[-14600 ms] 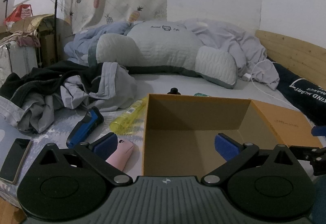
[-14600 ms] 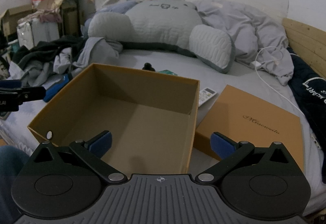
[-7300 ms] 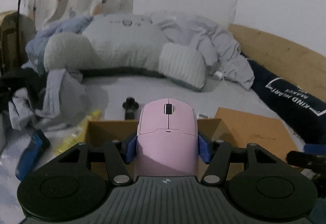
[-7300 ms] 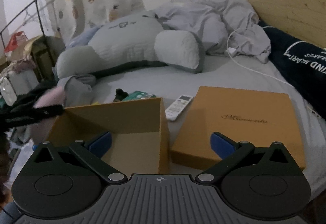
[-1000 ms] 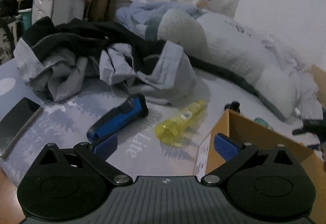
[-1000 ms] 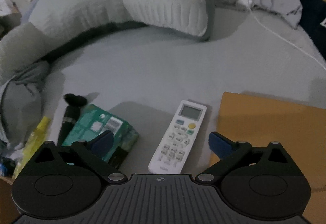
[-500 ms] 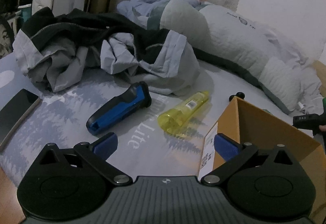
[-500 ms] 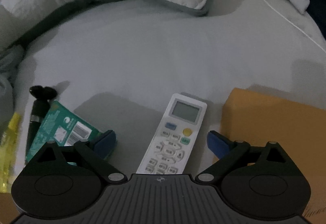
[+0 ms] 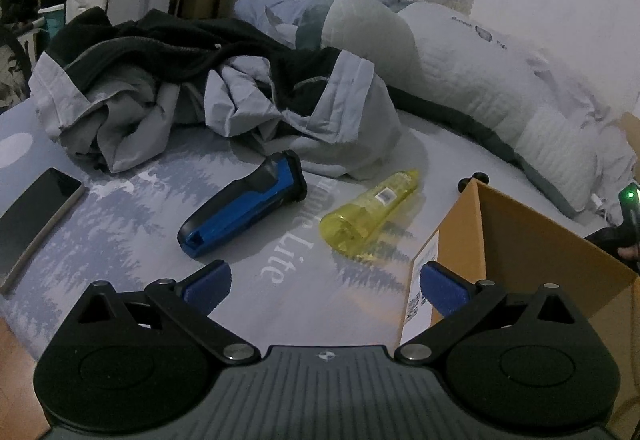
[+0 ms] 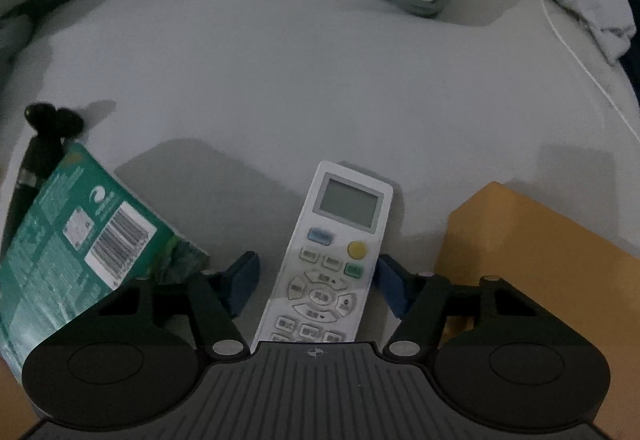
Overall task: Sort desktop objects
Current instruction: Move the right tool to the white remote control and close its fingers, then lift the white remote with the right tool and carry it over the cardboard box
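Observation:
In the right wrist view a white remote control (image 10: 336, 252) lies on the grey sheet, its lower half between the blue pads of my right gripper (image 10: 318, 284). The jaws are closing. The right pad sits at the remote's edge, while a narrow gap still shows at the left pad. In the left wrist view my left gripper (image 9: 324, 288) is open with nothing between its fingers, above the printed sheet. Ahead of it lie a blue shaver (image 9: 244, 208) and a yellow bottle (image 9: 368, 212). The open orange box (image 9: 520, 240) stands at its right.
A green packet (image 10: 72, 240) and a black stick-like object (image 10: 40, 144) lie left of the remote, the orange lid (image 10: 540, 240) to its right. A white cable (image 10: 580, 60) runs at the far right. A phone (image 9: 36, 212) lies left; crumpled clothes (image 9: 200, 88) lie beyond the shaver.
My right gripper has come down over the remote and its jaws have narrowed around it. The left gripper has hardly moved and stays open.

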A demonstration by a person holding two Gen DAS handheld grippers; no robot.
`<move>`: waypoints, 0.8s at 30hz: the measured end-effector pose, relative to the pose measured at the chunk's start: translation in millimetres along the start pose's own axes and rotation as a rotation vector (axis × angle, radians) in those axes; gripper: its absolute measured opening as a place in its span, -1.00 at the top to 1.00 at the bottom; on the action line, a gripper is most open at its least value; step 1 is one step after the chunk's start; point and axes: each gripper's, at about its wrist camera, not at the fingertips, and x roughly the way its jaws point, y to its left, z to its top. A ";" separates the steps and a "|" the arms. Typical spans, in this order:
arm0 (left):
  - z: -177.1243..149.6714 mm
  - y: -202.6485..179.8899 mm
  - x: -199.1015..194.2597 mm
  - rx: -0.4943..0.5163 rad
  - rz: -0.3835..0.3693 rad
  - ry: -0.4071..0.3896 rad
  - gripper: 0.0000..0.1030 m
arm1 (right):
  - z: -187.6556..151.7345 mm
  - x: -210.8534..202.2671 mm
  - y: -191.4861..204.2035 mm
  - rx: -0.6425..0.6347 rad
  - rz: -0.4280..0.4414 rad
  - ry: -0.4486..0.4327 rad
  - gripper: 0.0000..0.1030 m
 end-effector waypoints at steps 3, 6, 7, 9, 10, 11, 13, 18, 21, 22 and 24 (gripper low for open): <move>-0.1 1.1 -0.1 -0.003 0.003 0.004 -1.00 | -3.5 -2.6 -1.4 0.005 -0.003 -0.018 -0.12; 0.6 2.9 -1.0 -0.013 0.003 0.006 -1.00 | -6.6 -7.6 -7.6 0.036 0.017 -0.037 -0.08; 0.8 3.0 -1.5 -0.013 0.003 0.006 -1.00 | -8.1 -9.3 -8.7 0.044 0.022 -0.040 -0.07; 1.3 2.9 -3.1 -0.010 0.003 0.002 -1.00 | -11.5 -12.6 -10.8 0.059 0.028 -0.048 -0.05; 1.4 2.9 -4.0 -0.009 0.002 0.000 -1.00 | -13.6 -15.5 -11.5 0.063 0.031 -0.058 -0.04; 1.7 2.6 -5.3 -0.007 0.001 -0.003 -1.00 | -15.3 -19.3 -11.9 0.065 0.034 -0.072 -0.04; 2.3 1.7 -8.7 -0.004 -0.001 -0.011 -1.00 | -17.7 -27.9 -12.8 0.069 0.043 -0.098 -0.02; 3.7 -2.2 -16.6 0.008 -0.012 -0.026 -1.00 | -19.5 -57.3 -16.6 0.074 0.064 -0.177 0.03; 4.3 -5.5 -21.5 0.018 -0.018 -0.035 -1.00 | -20.1 -75.7 -19.7 0.075 0.058 -0.232 0.15; 4.6 -6.5 -23.1 0.021 -0.020 -0.038 -1.00 | -20.9 -82.6 -20.7 0.077 0.055 -0.251 0.37; 5.1 -8.6 -26.5 0.024 -0.027 -0.044 -1.00 | -21.6 -90.9 -23.0 0.072 0.052 -0.268 0.64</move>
